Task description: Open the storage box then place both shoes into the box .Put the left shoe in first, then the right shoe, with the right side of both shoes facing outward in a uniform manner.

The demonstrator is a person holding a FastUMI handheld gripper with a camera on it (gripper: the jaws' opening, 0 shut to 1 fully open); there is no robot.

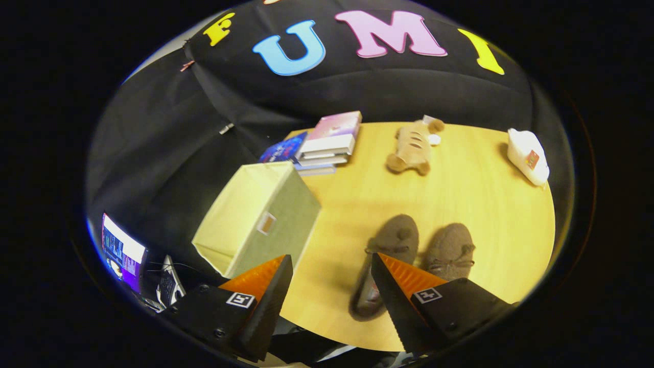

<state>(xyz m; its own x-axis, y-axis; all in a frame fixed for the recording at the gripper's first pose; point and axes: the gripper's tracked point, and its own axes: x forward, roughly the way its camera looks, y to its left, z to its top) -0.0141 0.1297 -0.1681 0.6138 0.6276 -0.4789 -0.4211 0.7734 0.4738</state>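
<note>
A pale green fabric storage box (258,217) stands on the wooden table (460,204), just beyond my left finger, lid shut, a small label window on its near side. Two brown-grey shoes lie side by side ahead of my right finger: the left-hand shoe (388,250) runs partly under the right finger, the other shoe (450,250) sits beside it. My gripper (332,266) hangs above the table's near edge, open, with bare tabletop between its fingers. It touches neither the box nor the shoes.
A stack of books (327,143) lies beyond the box. A tan plush toy (413,148) rests at the far middle of the table and a white plush object (529,156) at the far right. A lit screen (122,250) sits off the table, left of the box.
</note>
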